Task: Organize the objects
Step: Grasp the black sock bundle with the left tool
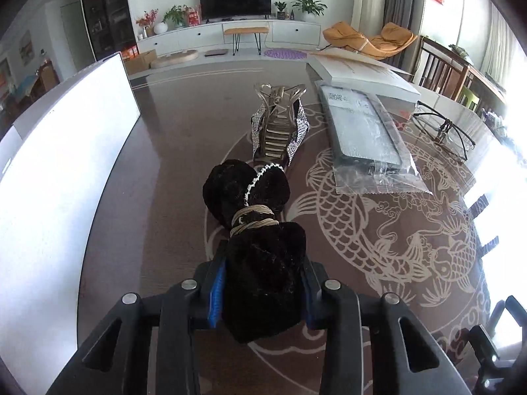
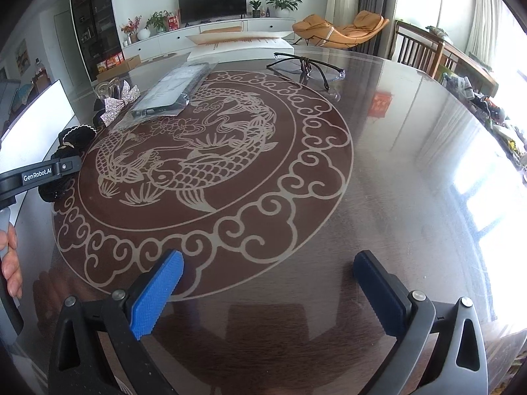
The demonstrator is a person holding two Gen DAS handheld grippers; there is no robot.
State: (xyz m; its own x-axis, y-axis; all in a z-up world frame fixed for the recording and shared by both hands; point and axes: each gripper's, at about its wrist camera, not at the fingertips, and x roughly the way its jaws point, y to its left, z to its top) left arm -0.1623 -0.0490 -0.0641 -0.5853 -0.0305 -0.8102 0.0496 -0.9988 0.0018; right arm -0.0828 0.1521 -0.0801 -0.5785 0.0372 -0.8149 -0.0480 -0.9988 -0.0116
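Observation:
My left gripper (image 1: 262,291) is shut on a black velvet scrunchie (image 1: 260,237) tied with gold cord, over the dark round table (image 1: 171,151). It also shows at the left edge of the right wrist view (image 2: 70,146), with the left gripper (image 2: 49,172) around it. Beyond it lies a rhinestone hair claw clip (image 1: 280,125), also in the right wrist view (image 2: 113,103). A phone case in a clear bag (image 1: 365,135) lies to the right. My right gripper (image 2: 268,283) is open and empty above the table's near side.
A white box (image 1: 59,177) stands at the left, close to the scrunchie. Black-framed glasses (image 2: 306,65) and a flat white box (image 1: 359,75) lie at the far side. Clutter sits at the right edge. A carp pattern (image 2: 197,164) marks the table's middle.

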